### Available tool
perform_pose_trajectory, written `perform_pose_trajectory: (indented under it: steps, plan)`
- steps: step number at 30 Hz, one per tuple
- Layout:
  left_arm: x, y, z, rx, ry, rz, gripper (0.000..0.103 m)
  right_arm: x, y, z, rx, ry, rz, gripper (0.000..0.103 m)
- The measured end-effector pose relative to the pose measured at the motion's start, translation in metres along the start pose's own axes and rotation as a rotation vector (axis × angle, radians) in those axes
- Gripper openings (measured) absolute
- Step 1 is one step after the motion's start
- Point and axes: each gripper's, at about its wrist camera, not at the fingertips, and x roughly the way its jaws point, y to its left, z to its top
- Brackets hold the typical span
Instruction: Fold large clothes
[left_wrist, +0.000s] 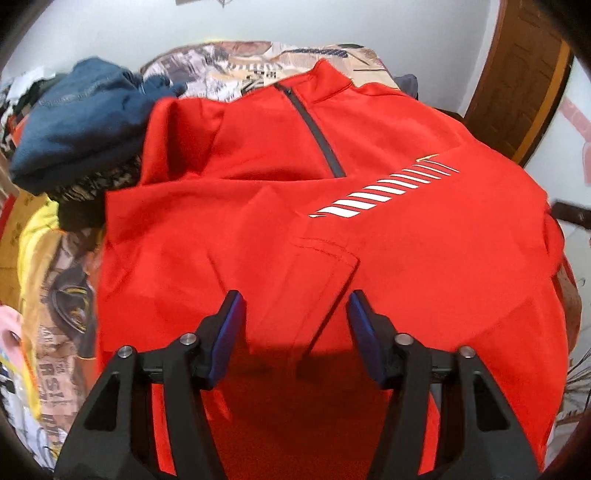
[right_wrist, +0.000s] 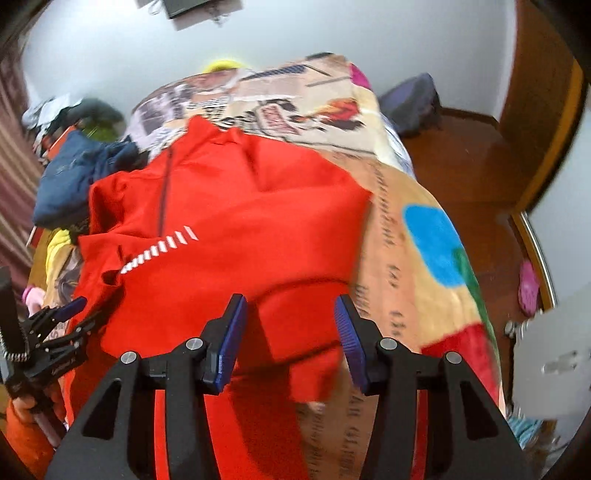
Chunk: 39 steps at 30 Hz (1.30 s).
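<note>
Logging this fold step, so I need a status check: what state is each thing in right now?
red jacket: spread on the bed, sleeves folded in, zip closed
left hand-held gripper: open, above the jacket, holding nothing
right hand-held gripper: open, above the jacket's near edge, holding nothing
blue garment: crumpled beside the jacket

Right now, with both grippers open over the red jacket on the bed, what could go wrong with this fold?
1. The left gripper may pinch the folded-in sleeve along with the red jacket, undoing that fold.
2. The jacket's left shoulder touches the blue garment; pulling could drag it.
3. The right gripper hangs at the jacket's edge and could catch the blanket too.
</note>
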Motion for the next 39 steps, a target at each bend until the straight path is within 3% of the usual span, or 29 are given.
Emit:
perform_pose_trajectory:
  steps: [2, 6, 10, 14, 17, 21, 23, 31, 39]
  plan:
    - [0.008, 0.003, 0.003, -0.014, 0.014, 0.005, 0.041, 0.0, -0.006, -0.002, 0.01, 0.002, -0.001, 0.046]
    - [0.005, 0.01, 0.014, -0.024, 0.003, -0.007, 0.007, -0.002, -0.013, 0.002, 0.024, -0.016, 0.0, 0.046]
    - [-0.022, 0.019, 0.034, -0.038, -0.081, -0.026, 0.003, -0.004, -0.01, 0.013, 0.041, -0.049, 0.017, 0.046]
    - [-0.064, 0.03, 0.061, -0.042, -0.222, -0.023, 0.003, -0.001, 0.001, 0.021, 0.021, -0.065, 0.03, 0.046]
    - [-0.092, 0.044, 0.074, -0.046, -0.323, 0.002, 0.003, 0.006, 0.012, 0.02, 0.0, -0.055, 0.05, 0.046]
    - [-0.104, 0.066, 0.074, -0.09, -0.381, 0.05, 0.003, 0.021, 0.027, 0.013, -0.034, -0.012, 0.054, 0.046]
    - [-0.101, 0.077, 0.069, -0.112, -0.375, 0.061, 0.003, 0.028, 0.031, 0.008, -0.049, 0.007, 0.044, 0.046]
    - [-0.05, 0.116, 0.026, -0.163, -0.206, 0.106, 0.003, 0.034, 0.035, -0.001, -0.072, 0.017, 0.003, 0.046]
    - [-0.018, 0.128, -0.012, -0.193, -0.105, 0.139, 0.004, 0.03, 0.041, -0.006, -0.088, 0.012, -0.003, 0.047]
